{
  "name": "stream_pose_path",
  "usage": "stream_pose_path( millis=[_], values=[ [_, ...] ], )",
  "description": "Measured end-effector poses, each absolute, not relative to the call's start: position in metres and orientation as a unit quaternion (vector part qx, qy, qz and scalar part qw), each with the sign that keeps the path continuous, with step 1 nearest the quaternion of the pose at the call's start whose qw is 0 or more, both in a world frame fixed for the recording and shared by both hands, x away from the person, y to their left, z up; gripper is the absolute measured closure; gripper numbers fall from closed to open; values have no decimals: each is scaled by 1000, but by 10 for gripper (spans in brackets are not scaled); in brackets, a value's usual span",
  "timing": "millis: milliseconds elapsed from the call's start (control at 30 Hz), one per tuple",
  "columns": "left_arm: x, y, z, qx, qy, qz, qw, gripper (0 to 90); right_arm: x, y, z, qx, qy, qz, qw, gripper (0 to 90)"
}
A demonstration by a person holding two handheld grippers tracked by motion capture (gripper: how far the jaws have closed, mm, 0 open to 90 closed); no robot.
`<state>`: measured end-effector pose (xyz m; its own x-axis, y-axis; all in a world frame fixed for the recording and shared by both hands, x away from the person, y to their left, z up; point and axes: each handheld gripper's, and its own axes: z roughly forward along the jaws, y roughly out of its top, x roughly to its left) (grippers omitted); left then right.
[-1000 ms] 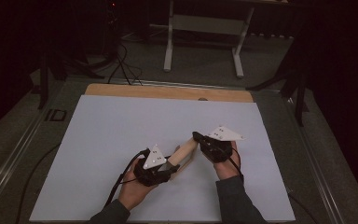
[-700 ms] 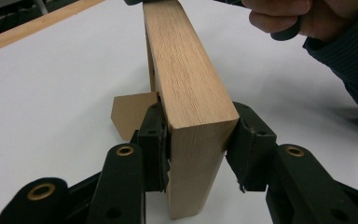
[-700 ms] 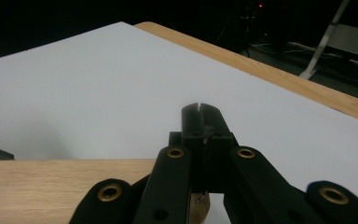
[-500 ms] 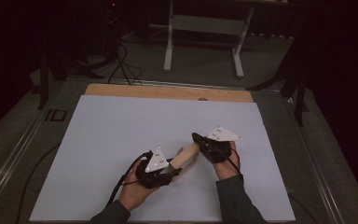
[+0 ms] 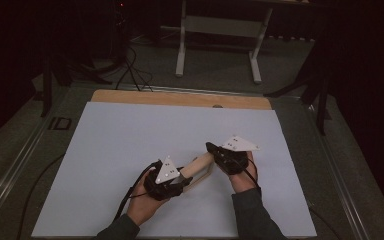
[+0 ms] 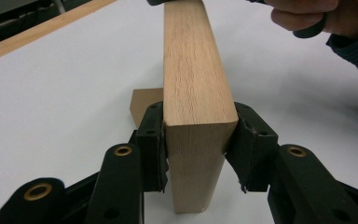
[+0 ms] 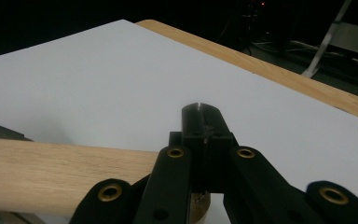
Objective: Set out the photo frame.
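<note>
A light wooden bar lies slanted on the white sheet between the two hands. My left gripper is shut on its near end. In the left gripper view both pads press on the sides of the bar, which runs away toward the other hand. A second piece of wood shows behind the left jaw. My right gripper sits at the bar's far end with its jaws shut. In the right gripper view its tips meet above the bar, with nothing seen between them.
The white sheet covers the table, with a wooden edge at the far side. Beyond it stand a metal frame's legs and cables on the dark floor. Black cables trail from the grippers by the left hand.
</note>
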<state>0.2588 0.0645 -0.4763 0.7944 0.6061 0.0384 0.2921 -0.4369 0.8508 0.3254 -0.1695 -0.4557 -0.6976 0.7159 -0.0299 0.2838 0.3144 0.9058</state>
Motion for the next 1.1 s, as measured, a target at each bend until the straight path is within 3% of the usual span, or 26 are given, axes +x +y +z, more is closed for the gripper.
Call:
stream_pose_path(
  millis=[1100],
  values=[
    [269,76,-474,827,297,199,434,566,323,-169,-453,317,787,482,219,896]
  ],
)
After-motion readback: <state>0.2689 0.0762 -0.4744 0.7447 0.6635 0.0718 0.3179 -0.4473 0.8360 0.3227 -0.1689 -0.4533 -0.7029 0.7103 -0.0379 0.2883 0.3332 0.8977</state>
